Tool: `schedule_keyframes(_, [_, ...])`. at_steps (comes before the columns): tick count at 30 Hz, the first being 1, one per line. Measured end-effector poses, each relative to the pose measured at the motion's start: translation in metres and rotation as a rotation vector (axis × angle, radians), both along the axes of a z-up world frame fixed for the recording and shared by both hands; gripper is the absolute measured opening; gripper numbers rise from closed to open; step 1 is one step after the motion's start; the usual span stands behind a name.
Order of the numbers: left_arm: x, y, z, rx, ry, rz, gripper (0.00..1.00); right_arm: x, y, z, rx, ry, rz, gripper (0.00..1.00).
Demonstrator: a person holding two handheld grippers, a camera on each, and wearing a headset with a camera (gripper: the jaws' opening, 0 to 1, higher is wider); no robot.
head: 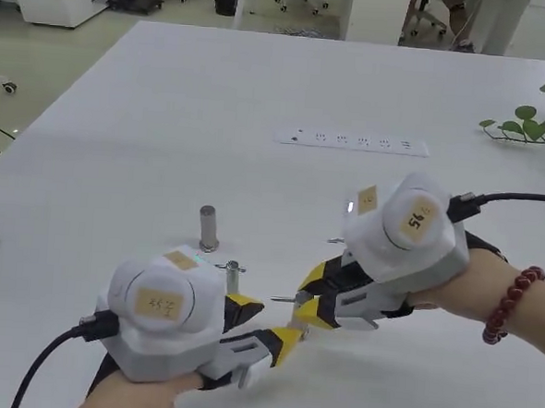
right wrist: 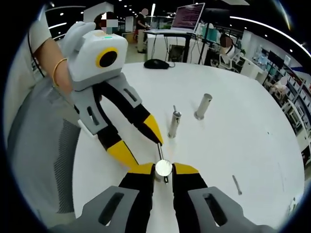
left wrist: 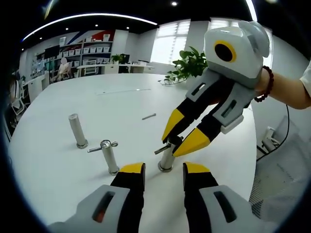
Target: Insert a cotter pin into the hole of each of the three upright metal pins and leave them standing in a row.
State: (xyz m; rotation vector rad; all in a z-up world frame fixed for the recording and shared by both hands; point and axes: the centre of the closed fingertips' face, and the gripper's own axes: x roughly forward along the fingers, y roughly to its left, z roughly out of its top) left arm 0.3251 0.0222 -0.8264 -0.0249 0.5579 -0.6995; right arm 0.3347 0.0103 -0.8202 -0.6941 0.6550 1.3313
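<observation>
Metal pin [right wrist: 163,168] between right gripper [right wrist: 164,171] jaws

The left gripper [left wrist: 164,169] lies low, jaws spread, one on each side at the foot of the nearest metal pin [left wrist: 167,158]. The right gripper [right wrist: 165,170] slants down to that pin's top, jaws pinched on a cotter pin [left wrist: 162,148].
</observation>
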Motion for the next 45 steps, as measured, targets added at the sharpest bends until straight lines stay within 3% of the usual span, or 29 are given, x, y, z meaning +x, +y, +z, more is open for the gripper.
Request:
schedule_keyframes(8, [-0.01,0.005,0.01,-0.02,-0.003,0.008,0.31,0.0,0.003,0.002,0.022,0.011,-0.02,0.13])
schedule_keyframes(19, [-0.023,0.017,0.025,-0.023,-0.053,0.004,0.36,0.006,0.004,0.003,0.012,-0.001,-0.021,0.13])
schedule_keyframes(23, [-0.027,0.019,0.029,-0.035,-0.056,0.002,0.38,0.01,0.005,0.004,0.013,0.005,-0.027,0.13])
schedule_keyframes(45, [-0.026,0.033,0.042,-0.049,-0.091,0.038,0.49,0.031,0.018,0.006,0.005,0.01,-0.043,0.13])
